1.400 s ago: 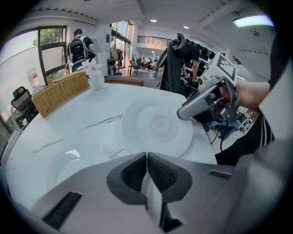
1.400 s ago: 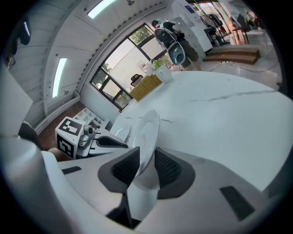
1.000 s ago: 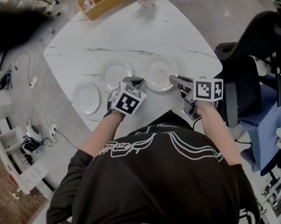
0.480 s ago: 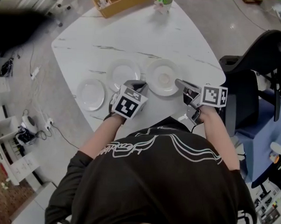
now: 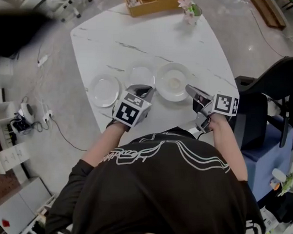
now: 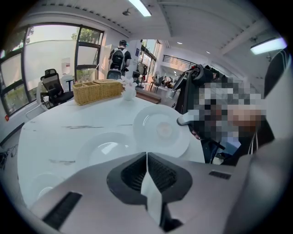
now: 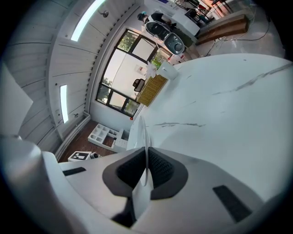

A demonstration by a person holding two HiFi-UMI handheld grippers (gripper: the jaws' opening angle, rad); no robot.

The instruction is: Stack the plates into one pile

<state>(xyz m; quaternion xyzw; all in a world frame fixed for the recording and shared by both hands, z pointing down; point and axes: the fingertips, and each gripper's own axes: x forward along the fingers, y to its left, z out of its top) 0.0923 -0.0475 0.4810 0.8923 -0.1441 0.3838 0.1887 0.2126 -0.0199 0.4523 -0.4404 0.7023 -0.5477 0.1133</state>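
Bright, even light is cast by ceiling strips (image 6: 139, 7) and windows (image 6: 50, 55); both gripper views are bent at the edges, with corners darkened.

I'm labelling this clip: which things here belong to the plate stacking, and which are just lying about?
Job: big plate, gripped at its rim by the right gripper; middle plate; small plate; left gripper.
Lying about: basket; vase of flowers; office chair.
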